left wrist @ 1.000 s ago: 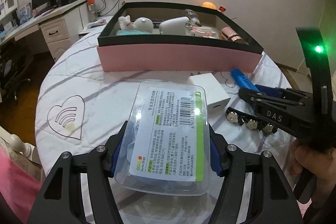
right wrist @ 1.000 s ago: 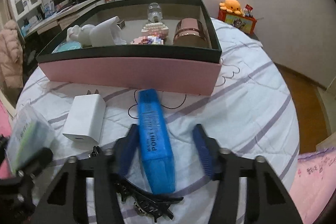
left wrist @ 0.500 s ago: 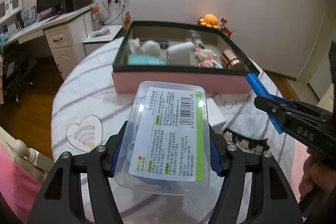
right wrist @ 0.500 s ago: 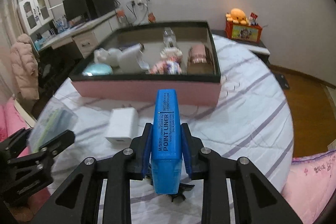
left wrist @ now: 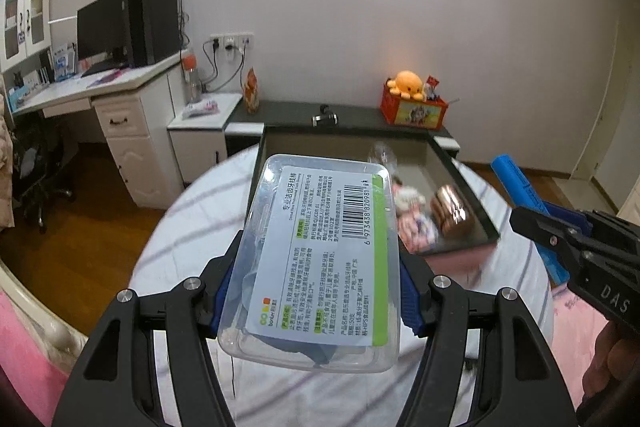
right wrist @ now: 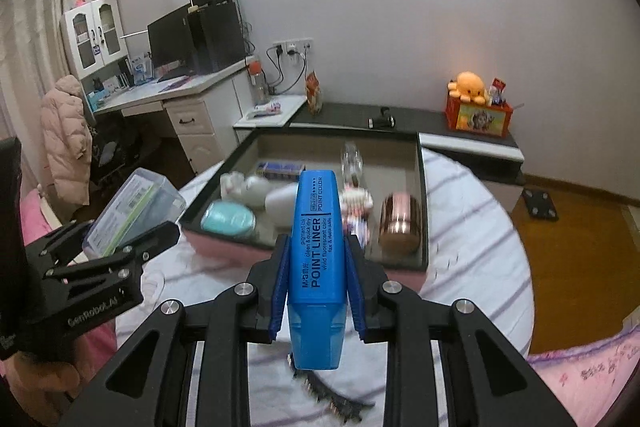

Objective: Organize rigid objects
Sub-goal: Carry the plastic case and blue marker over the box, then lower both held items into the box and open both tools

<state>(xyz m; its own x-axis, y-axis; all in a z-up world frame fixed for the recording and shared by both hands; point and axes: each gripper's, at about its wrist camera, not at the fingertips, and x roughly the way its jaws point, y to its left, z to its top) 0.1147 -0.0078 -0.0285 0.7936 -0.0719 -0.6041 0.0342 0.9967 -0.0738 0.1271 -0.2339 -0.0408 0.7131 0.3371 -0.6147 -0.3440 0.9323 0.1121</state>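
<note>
Left wrist view
- Left gripper (left wrist: 316,283): at 6 o'clock, black arms with blue pads, clamped tight on both long sides of a box.
- Clear plastic box with a white and green label (left wrist: 320,259): held up in the air in the middle, label and barcode facing up, dark blue stuff inside, far end over the near edge of the tray.
- Big flat tray with black rim and pink sides (left wrist: 468,199): at 1 o'clock past the box, on the round bed.
- Shiny copper-coloured round tin (left wrist: 454,211): inside the tray, by its right wall.
- Small pink and white toy (left wrist: 408,199): inside the tray, just left of the tin.
- Round bed with white sheet and purple stripes (left wrist: 188,219): under everything.
- Right gripper (left wrist: 560,239): at 3 o'clock, black, side-on, blue pen sticking out toward 1 o'clock.
- Orange plush octopus (left wrist: 406,85): at 1 o'clock, far back, on a red box.

Right wrist view
- Right gripper (right wrist: 318,291): at 6 o'clock, blue pads squeezed on the two sides of a pen.
- Fat blue highlighter pen with "POINT LINER" on it (right wrist: 318,247): up in the air, pointing toward 12 o'clock, tip over the tray.
- Tray (right wrist: 420,203): at 12 o'clock, tin (right wrist: 398,223) at its right.
- Light green oval thing (right wrist: 228,221): near left corner of the tray.
- White rounded thing (right wrist: 282,201): just behind the pen, partly hidden.
- Left gripper (right wrist: 132,239): at 9 o'clock, holding the clear box (right wrist: 132,211) up, beside the tray's left end.
- Black hair clip with shiny dots (right wrist: 332,399): on the sheet at 6 o'clock, under the pen.
</note>
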